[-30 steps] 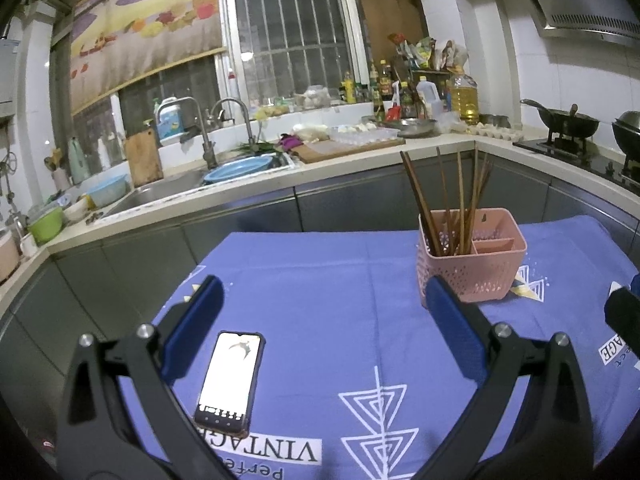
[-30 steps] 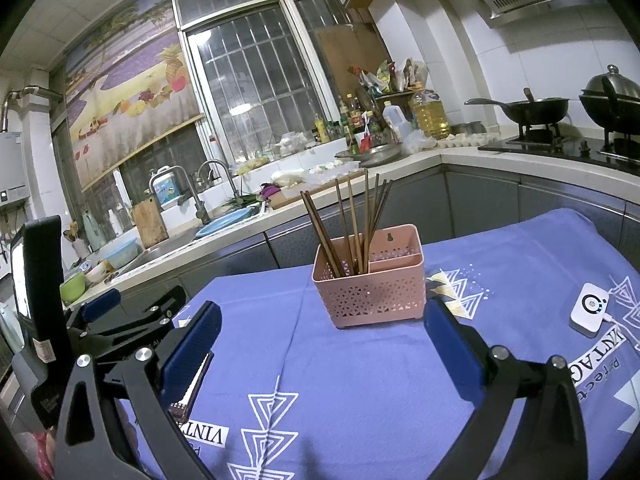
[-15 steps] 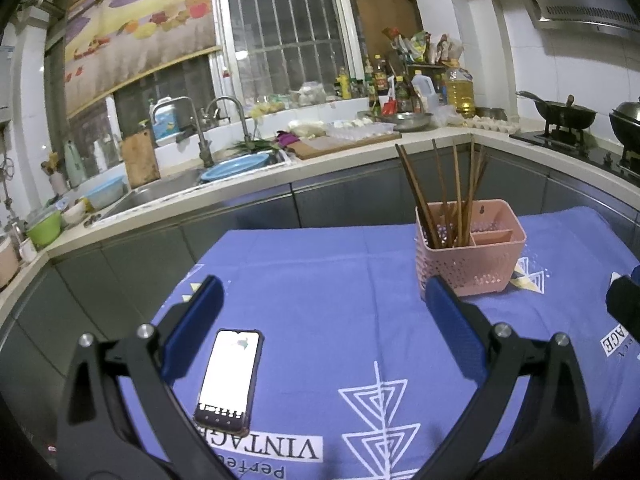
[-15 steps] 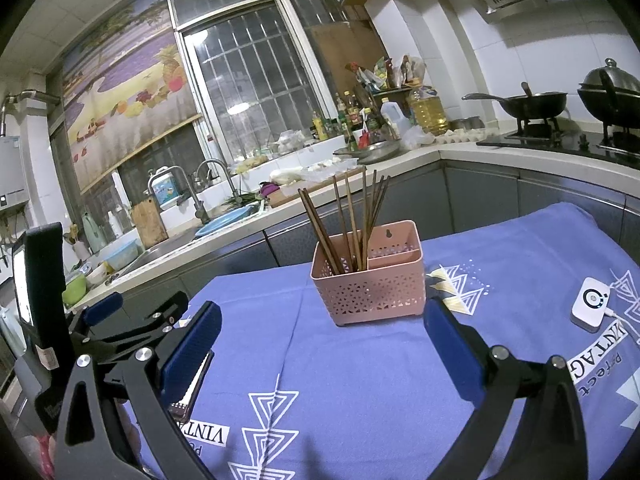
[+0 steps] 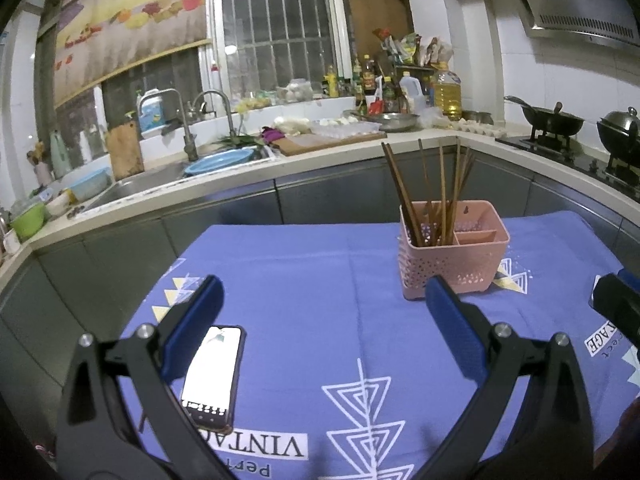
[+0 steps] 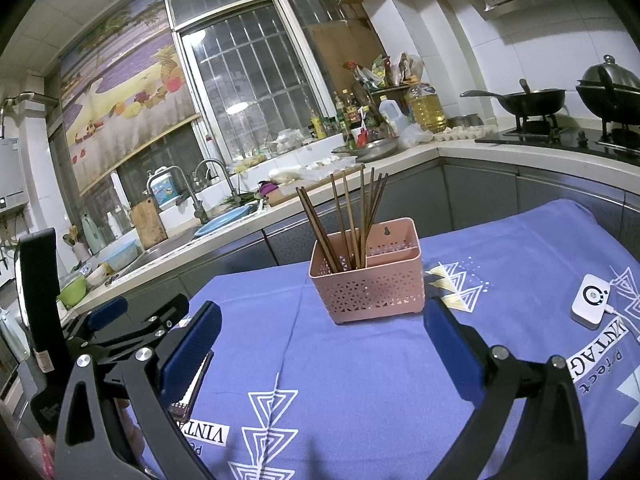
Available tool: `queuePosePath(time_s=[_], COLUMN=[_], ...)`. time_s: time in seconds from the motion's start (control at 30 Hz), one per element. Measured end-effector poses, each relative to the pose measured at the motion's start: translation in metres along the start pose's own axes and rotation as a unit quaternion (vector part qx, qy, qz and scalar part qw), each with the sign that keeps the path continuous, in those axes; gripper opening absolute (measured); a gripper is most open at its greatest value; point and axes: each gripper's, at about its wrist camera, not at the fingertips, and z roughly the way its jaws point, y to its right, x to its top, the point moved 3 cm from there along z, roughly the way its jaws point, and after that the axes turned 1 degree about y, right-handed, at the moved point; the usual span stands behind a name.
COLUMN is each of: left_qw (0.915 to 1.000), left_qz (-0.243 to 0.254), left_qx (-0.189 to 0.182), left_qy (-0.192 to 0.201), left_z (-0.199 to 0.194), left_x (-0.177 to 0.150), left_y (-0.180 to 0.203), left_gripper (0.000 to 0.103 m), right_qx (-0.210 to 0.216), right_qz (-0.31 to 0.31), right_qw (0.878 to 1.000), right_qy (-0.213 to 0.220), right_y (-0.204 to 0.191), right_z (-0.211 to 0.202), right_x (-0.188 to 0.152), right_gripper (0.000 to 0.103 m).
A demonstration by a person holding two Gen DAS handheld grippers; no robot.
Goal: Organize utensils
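A pink perforated utensil basket (image 5: 452, 262) (image 6: 370, 282) stands on the purple cloth (image 5: 320, 280) (image 6: 360, 360). Several brown chopsticks (image 5: 432, 196) (image 6: 348, 220) lean upright in its left compartment; the right compartments look bare. My left gripper (image 5: 324, 322) hangs open above the cloth, short of the basket and left of it, nothing between its blue pads. My right gripper (image 6: 322, 338) is open too, with the basket ahead between its fingers but apart from them. The left gripper's body (image 6: 120, 328) shows at the left of the right wrist view.
A phone (image 5: 214, 372) (image 6: 190, 394) lies on the cloth by the left gripper's left finger. A small white device with a cable (image 6: 590, 306) lies at the right. Behind the table runs a counter (image 5: 240, 188) with a sink, cutting board, bottles and a stove with pans.
Both grippers have risen and tilted slightly, so the basket sits a little lower in both views. Both stay open; nothing on the table moved.
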Motion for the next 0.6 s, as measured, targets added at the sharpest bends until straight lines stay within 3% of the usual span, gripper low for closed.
queuePosePath(time_s=[0.6], left_qw=[0.9999], left_qz=[0.011], left_qx=[0.011], left_qy=[-0.004], left_z=[0.0016], left_x=[0.0015], left_y=[-0.0019], left_gripper=[0.097], right_qx=[0.001], right_qz=[0.004], right_qw=[1.000], right_qy=[0.000], right_y=[-0.0028], right_z=[-0.0013], right_x=[-0.0009], right_gripper=[0.099])
